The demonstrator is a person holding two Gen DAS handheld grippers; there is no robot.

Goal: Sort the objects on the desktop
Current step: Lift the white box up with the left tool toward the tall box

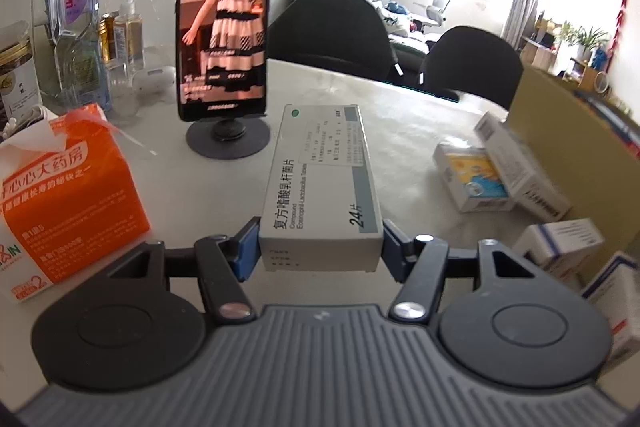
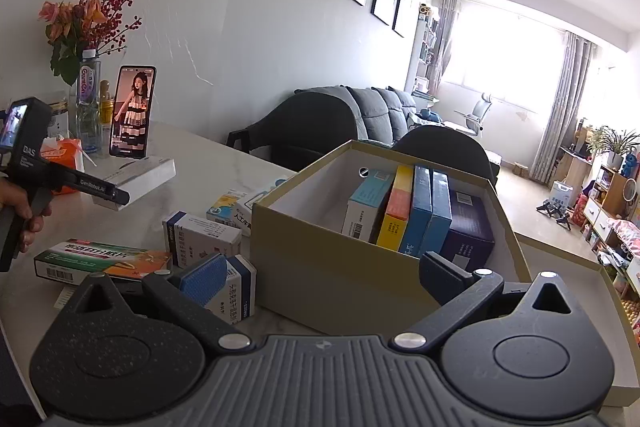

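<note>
A long white medicine box [image 1: 324,183] with a grey stripe is clamped between the blue pads of my left gripper [image 1: 320,247], lifted slightly off the table. The right wrist view shows that gripper [image 2: 116,193] and its box [image 2: 140,175] at the left, held by a person's hand [image 2: 20,211]. My right gripper [image 2: 324,277] stands open with nothing between its fingers, close in front of a tan cardboard box [image 2: 304,179]. Several medicine boxes [image 2: 416,215] stand upright inside it. Loose boxes lie on the table: a green-orange one [image 2: 104,261] and white-blue ones [image 2: 200,237].
A phone on a round stand [image 1: 224,23] shows a video just behind the held box. An orange tissue pack [image 1: 68,199], a water bottle [image 1: 76,15] and small jars crowd the left. More medicine boxes [image 1: 472,179] lie right, beside the cardboard box [image 1: 568,131]. Black chairs [image 1: 332,31] stand beyond the table.
</note>
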